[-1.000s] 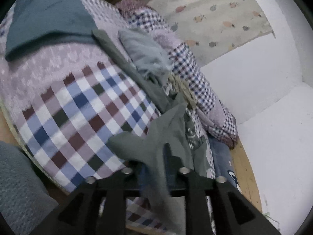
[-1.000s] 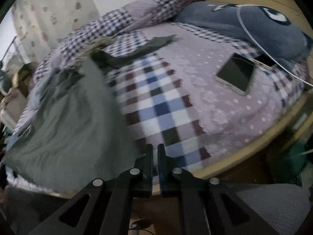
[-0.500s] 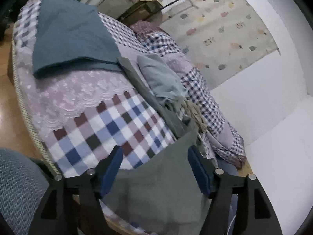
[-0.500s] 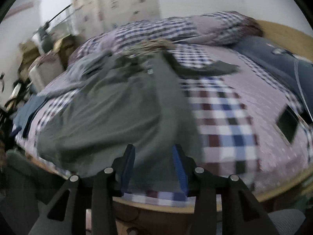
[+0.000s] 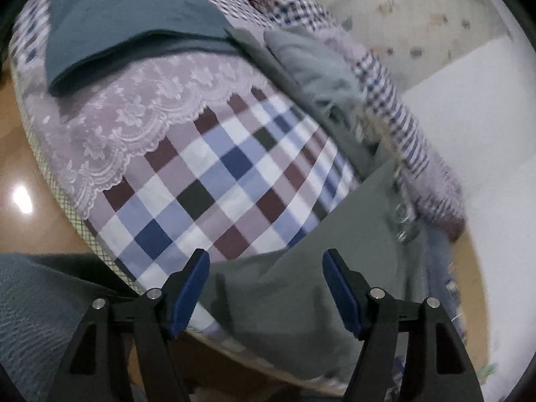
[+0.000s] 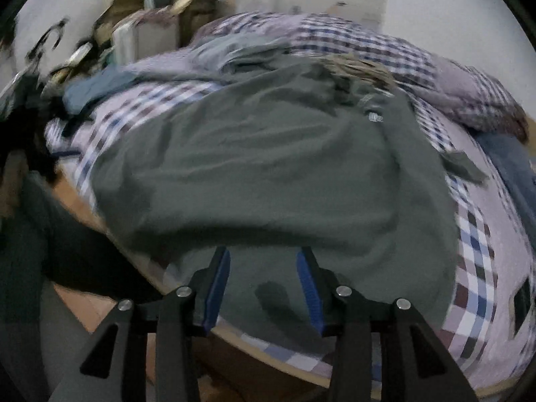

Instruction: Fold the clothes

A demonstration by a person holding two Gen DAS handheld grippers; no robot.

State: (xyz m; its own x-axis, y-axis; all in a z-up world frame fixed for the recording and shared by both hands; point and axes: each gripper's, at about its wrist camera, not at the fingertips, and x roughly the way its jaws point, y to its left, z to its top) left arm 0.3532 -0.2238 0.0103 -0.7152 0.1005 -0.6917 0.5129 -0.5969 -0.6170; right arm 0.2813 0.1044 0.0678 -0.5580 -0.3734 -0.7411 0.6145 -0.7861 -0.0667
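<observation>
No container is seen; the clothes are carried by the bed [image 5: 214, 181], which is covered in a checked and lace-edged sheet. A grey-green garment [image 6: 268, 174] is spread flat over the near part of the bed, its lower hem hanging over the bed's front edge, and its corner is seen in the left wrist view [image 5: 301, 288]. A folded dark teal cloth [image 5: 127, 16] is laid at the far left end, a crumpled pale grey-green piece [image 5: 315, 63] lies beside a checked quilt [image 6: 385, 53], and a dark blue cushion [image 6: 512, 164] is seen at the right. The left claw [image 5: 266, 288] is held low at the bed's edge with its jaws wide apart, nothing being gripped. The right claw [image 6: 263, 288] is likewise held over the hem with its jaws parted and empty. A second ago both claws were closed, fabric being pinched in the left one and the garment hanging bunched; since then the garment has been released and laid out, and the left jaws have been opened wider than half a second ago.
</observation>
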